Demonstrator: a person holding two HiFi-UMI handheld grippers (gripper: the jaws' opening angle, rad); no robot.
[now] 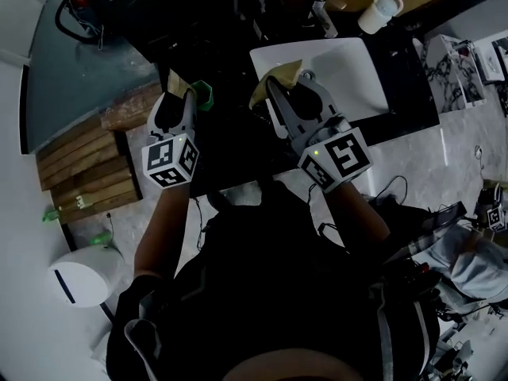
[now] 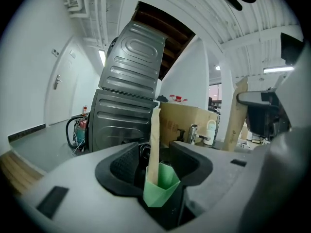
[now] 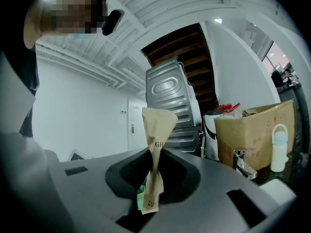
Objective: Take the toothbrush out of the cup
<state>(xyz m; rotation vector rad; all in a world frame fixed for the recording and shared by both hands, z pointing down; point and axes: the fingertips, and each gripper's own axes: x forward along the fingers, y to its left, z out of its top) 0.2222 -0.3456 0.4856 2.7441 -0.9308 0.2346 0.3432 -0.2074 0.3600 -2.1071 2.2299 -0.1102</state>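
Note:
A small green cup [image 2: 160, 184] sits low between the jaws of my left gripper [image 2: 155, 152], which stand wide apart. A tan paper-wrapped toothbrush [image 2: 154, 144] stands upright in it. From the head view the cup [image 1: 205, 94] shows by the tips of the left gripper [image 1: 184, 90], over the dark counter. My right gripper [image 3: 155, 165] is shut on a second tan toothbrush packet [image 3: 156, 144], pinched at its middle, top flared upward. In the head view that packet [image 1: 279, 76] juts from the right gripper [image 1: 284, 86] over the white sink's edge.
A white sink [image 1: 349, 74] lies right of the grippers, with a tap [image 1: 321, 14] and a white bottle [image 1: 379, 10] behind it. Wooden slats [image 1: 87, 165] and a white bin [image 1: 79, 280] are on the floor at left. Stacked grey machines [image 2: 129, 101] and a cardboard box [image 3: 257, 130] stand ahead.

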